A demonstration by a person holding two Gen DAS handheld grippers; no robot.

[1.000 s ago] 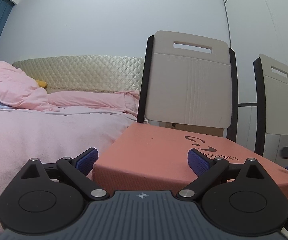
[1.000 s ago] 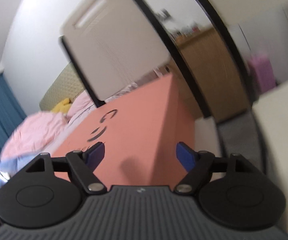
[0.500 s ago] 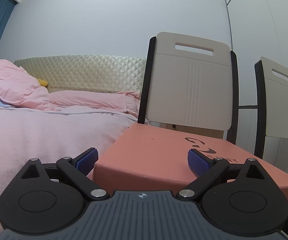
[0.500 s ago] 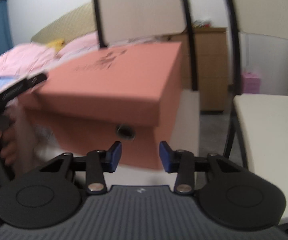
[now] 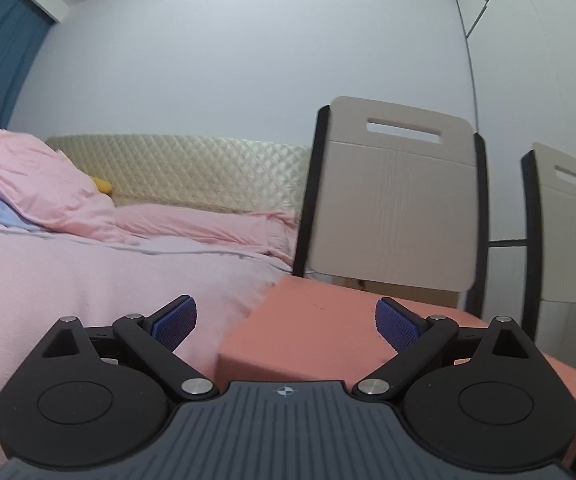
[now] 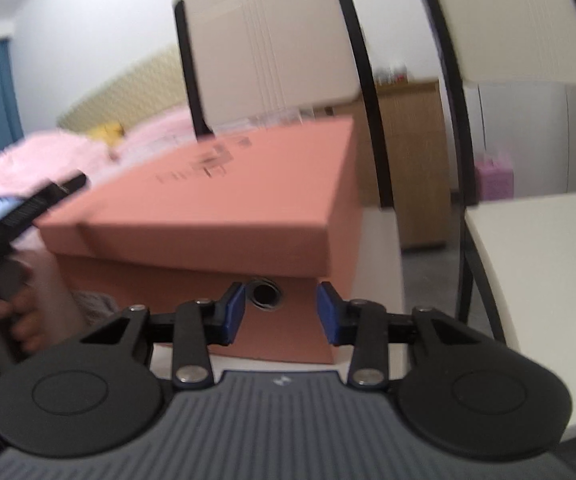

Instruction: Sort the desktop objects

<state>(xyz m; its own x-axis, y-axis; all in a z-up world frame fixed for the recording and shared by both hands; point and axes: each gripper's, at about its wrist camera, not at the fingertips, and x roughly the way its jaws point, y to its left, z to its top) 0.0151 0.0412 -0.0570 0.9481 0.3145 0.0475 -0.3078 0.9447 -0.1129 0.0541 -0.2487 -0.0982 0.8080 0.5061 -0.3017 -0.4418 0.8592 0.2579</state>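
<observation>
A salmon-pink lidded cardboard box (image 6: 223, 200) stands on a pale surface. In the right wrist view its short end faces me, with a round finger hole (image 6: 264, 293) under the lid edge. My right gripper (image 6: 280, 314) is open, its blue pads on either side of that hole and close to the box end, holding nothing. In the left wrist view the box (image 5: 320, 332) lies just ahead and right of centre. My left gripper (image 5: 285, 322) is wide open and empty above the box's near corner. The left gripper's body (image 6: 43, 200) shows at the right wrist view's left edge.
Two beige chairs with black frames (image 5: 396, 208) (image 5: 568, 224) stand behind the box. A bed with pink bedding (image 5: 87, 272) fills the left. A cream chair seat (image 6: 548, 260) lies to the right. A wooden cabinet (image 6: 412, 160) stands behind.
The right gripper has come nearer the box end and lined up with the finger hole, its jaws a little wider than half a second ago. The left gripper shifted left and tilted up slightly.
</observation>
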